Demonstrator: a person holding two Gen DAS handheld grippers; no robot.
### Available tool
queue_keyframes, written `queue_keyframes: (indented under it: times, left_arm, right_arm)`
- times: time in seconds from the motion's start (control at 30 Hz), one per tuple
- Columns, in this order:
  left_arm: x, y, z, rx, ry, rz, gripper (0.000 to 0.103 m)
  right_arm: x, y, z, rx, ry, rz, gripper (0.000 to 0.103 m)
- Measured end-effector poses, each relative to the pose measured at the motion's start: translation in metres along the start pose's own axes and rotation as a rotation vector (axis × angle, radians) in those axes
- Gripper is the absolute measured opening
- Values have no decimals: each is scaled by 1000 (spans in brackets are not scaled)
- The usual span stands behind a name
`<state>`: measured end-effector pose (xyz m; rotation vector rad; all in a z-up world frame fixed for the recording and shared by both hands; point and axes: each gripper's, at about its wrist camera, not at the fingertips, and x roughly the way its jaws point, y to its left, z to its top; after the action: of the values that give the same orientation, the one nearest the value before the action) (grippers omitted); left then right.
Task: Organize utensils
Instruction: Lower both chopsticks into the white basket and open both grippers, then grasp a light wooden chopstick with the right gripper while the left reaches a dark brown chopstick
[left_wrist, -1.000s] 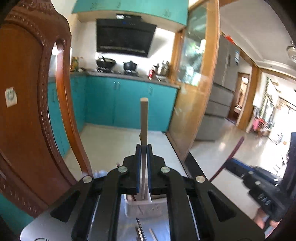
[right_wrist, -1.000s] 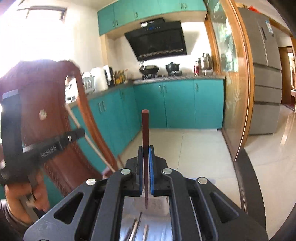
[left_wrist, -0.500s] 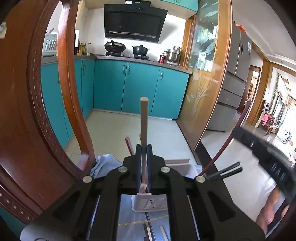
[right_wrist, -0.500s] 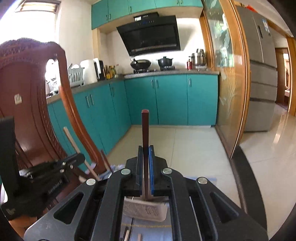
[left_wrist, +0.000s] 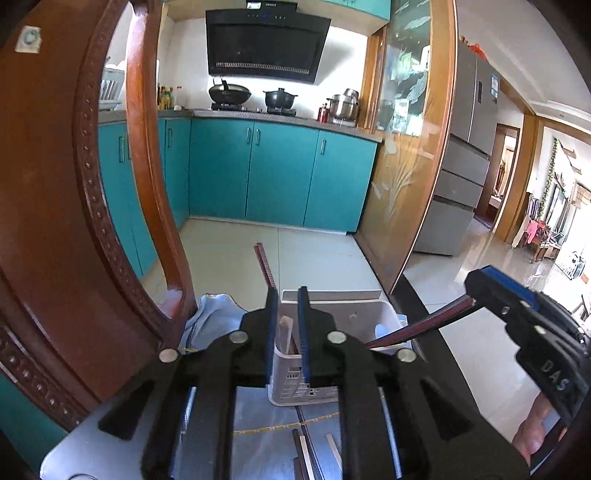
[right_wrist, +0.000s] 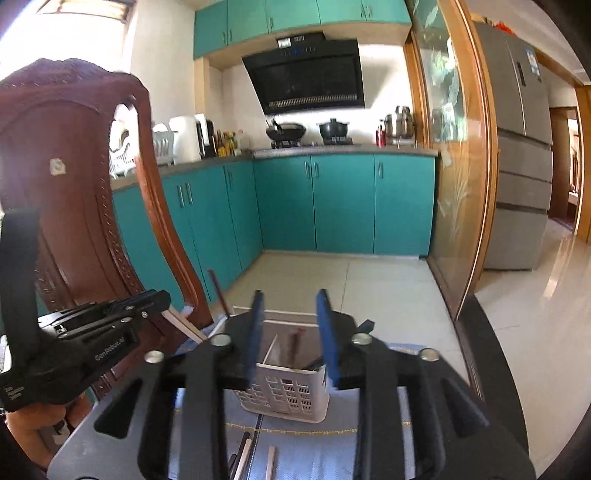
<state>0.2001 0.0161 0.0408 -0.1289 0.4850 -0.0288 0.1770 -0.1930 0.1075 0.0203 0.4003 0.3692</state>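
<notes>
A white slotted utensil basket (left_wrist: 314, 384) stands on the table; it also shows in the right wrist view (right_wrist: 284, 387). My left gripper (left_wrist: 288, 332) is open just above it, with a light wooden chopstick (left_wrist: 285, 332) standing loose in the basket between the fingers. A dark red chopstick (left_wrist: 264, 264) leans out of the basket. My right gripper (right_wrist: 291, 332) is open wide above the basket, and a dark red chopstick (right_wrist: 294, 345) is dropping into it. In the left wrist view the right gripper (left_wrist: 517, 306) is at the right, with that chopstick (left_wrist: 424, 325) slanting from it into the basket.
A carved wooden chair back (left_wrist: 55, 221) stands close on the left. Several loose chopsticks (left_wrist: 306, 454) lie on the grey table mat (left_wrist: 258, 443) before the basket. A blue cloth (left_wrist: 210, 317) lies behind the basket. The table's dark edge (left_wrist: 461, 369) runs along the right.
Both grippers came down over the basket and opened. The light chopstick left the left gripper and stands in the basket. The red chopstick left the right gripper.
</notes>
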Motion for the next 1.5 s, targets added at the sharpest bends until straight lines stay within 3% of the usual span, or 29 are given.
queue_keyframes:
  times: [0.17,0.33,0.4,0.47,0.6,0.77,1.0,1.07,1.13,1.2,1.5]
  left_arm:
    - [-29,2,-13,5,-55,-4,27]
    - [-48,7,-46,30,-47,29,43]
    - [-45,11,-67,39,2,53,45]
    - [-36,18,-90,33,79,69,46]
    - [-15,36,-141,-36,266,57,46]
    - [-8,43,-175,-23,360,83,50]
    - [-2,42,-191,-38,418,78,54]
    - [1,40,-193,-39,425,76,54]
    - [2,38,-194,-36,430,72,54]
    - [2,35,-195,-32,436,67,54]
    - [8,26,-203,-29,467,27,54]
  right_arm:
    - [-40,-1,-14,-13,-78,33,45]
    - [-57,0,-59,-20,-23,83,53]
    - [-46,2,-90,-34,80,80,53]
    - [-21,3,-127,-41,240,64,53]
    - [19,3,-183,-14,520,43,53]
    - [36,14,-218,-76,663,7,53]
    - [42,30,-222,-139,664,-23,53]
    - [45,32,-219,-138,663,-13,40]
    - [45,31,-221,-136,660,-13,18]
    - [45,27,-219,-121,660,-24,7]
    - [45,-10,-215,67,658,-58,6]
